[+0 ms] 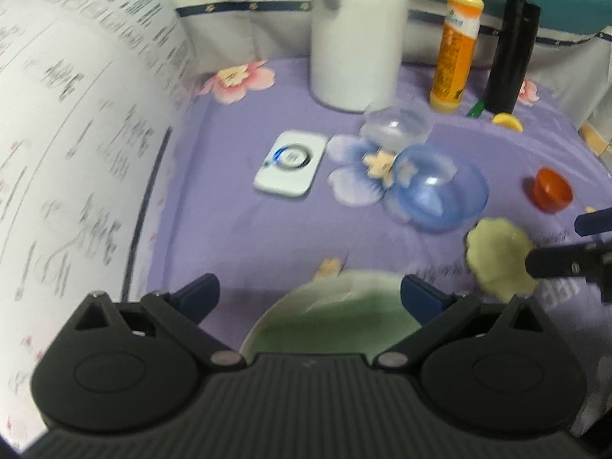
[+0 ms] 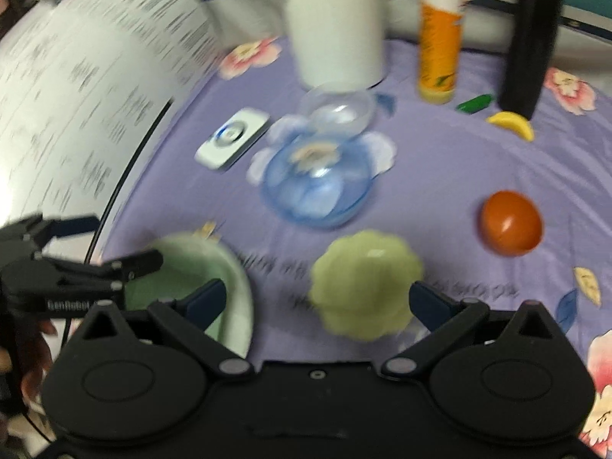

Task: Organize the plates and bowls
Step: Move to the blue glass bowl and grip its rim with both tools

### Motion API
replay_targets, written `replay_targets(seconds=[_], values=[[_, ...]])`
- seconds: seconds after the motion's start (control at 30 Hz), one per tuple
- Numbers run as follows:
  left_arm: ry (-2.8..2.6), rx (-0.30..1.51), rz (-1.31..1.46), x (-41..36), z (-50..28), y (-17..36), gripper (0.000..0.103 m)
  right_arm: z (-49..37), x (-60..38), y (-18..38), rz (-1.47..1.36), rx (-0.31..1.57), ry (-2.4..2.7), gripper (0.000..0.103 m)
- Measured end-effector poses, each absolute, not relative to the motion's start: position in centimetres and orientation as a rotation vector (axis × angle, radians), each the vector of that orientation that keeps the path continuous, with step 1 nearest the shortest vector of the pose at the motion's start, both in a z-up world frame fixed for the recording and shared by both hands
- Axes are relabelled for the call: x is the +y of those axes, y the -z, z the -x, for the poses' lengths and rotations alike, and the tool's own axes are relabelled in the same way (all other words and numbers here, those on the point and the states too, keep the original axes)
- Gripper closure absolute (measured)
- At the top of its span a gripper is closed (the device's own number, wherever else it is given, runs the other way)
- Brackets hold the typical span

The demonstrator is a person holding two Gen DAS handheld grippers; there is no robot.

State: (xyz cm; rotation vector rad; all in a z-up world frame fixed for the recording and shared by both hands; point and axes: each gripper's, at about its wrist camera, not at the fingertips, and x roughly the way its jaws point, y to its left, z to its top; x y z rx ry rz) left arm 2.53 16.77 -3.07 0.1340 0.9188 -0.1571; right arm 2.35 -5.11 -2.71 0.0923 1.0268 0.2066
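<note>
Pale green plate (image 2: 214, 267) at seven o'clock in the right wrist view, upright on the purple cloth. Scalloped yellow-green dish (image 2: 365, 285) just right of it, near six o'clock. Blue translucent bowl (image 2: 317, 183) at centre, open side up. Clear bowl (image 2: 338, 109) touching it at twelve o'clock. Small orange bowl (image 2: 511, 222) well apart at three o'clock.
</note>
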Motion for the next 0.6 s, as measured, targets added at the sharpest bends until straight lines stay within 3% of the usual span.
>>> replay_targets(seconds=[0.23,0.4,0.6], values=[[0.177,0.919,-0.127,13.0,-7.4,3.5,0.0,-7.3,-9.6,3.1,-0.235,1.021,-0.12,0.0],[0.192,0.947,-0.107,11.0,-10.3,4.7,0.001,-10.1,-10.7,4.8,-0.258,1.05,-0.103,0.014],[0.219,0.968,-0.113,9.6,-11.9,6.2,0.012,-12.5,-10.1,6.9,-0.264,1.099,-0.106,0.029]])
